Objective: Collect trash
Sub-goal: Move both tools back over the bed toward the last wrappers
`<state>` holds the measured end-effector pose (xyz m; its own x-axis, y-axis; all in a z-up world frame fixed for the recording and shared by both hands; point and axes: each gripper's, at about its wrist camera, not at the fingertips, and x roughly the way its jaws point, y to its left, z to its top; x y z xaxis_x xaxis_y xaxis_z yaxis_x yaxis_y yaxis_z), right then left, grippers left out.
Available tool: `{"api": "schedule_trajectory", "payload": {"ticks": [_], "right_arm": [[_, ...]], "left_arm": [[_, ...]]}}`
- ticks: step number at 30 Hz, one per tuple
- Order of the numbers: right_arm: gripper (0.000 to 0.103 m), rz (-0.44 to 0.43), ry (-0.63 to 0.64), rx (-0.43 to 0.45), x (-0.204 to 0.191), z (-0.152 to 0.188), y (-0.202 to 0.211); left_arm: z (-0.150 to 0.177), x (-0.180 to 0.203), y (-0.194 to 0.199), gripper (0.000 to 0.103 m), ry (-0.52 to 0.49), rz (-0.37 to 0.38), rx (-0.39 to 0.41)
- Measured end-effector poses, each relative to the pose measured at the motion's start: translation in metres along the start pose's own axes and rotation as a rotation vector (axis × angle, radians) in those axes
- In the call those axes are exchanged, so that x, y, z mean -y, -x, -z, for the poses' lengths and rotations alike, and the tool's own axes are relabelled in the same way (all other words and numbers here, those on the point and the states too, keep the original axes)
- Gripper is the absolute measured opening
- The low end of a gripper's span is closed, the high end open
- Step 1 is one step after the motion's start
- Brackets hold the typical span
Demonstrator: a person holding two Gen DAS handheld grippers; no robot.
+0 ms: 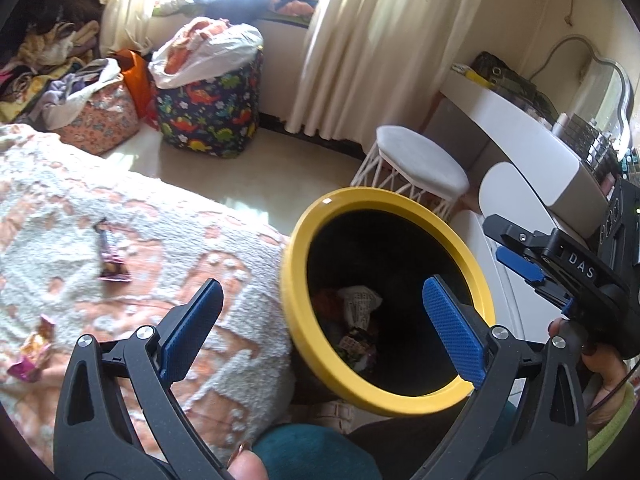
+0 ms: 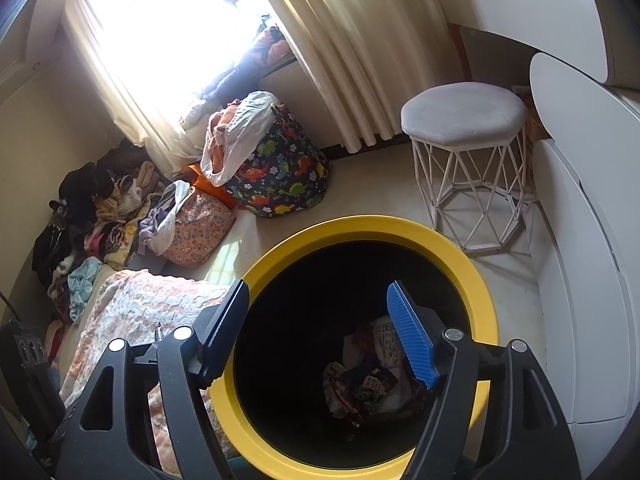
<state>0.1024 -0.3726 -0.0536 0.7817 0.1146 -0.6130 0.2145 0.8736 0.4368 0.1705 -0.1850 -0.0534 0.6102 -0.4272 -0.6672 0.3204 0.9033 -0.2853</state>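
A black trash bin with a yellow rim (image 1: 476, 280) stands beside the bed; it also shows in the right wrist view (image 2: 476, 280). Crumpled wrappers and paper (image 1: 360, 320) lie at its bottom, also seen from the right wrist (image 2: 368, 388). My left gripper (image 1: 320, 320) is open and empty, straddling the bin's left rim and the bed edge. My right gripper (image 2: 320, 332) is open and empty above the bin mouth; it shows in the left wrist view (image 1: 516, 256) past the bin's right rim. A purple wrapper (image 1: 112, 260) and a pink-yellow wrapper (image 1: 34, 352) lie on the blanket.
The bed with a peach-white blanket (image 1: 120, 216) fills the left. A white stool (image 2: 464, 120) and a white vanity (image 2: 580, 200) stand to the right. A dinosaur-print basket (image 1: 208, 112), bags and piled clothes (image 2: 88, 216) sit under the curtained window.
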Motion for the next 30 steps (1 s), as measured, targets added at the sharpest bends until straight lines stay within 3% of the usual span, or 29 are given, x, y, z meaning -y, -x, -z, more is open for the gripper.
{"api": "schedule_trajectory", "payload": {"ticks": [15, 30], "right_arm": [[0.072, -0.083, 0.150, 0.013, -0.058, 0.007, 0.011], [0.073, -0.174, 0.286, -0.048, -0.128, 0.030, -0.004]], "left_arm": [[-0.001, -0.037, 0.050, 0.092, 0.047, -0.092, 0.106], [0.004, -0.103, 0.085, 0.092, 0.138, -0.205, 0.169]]}}
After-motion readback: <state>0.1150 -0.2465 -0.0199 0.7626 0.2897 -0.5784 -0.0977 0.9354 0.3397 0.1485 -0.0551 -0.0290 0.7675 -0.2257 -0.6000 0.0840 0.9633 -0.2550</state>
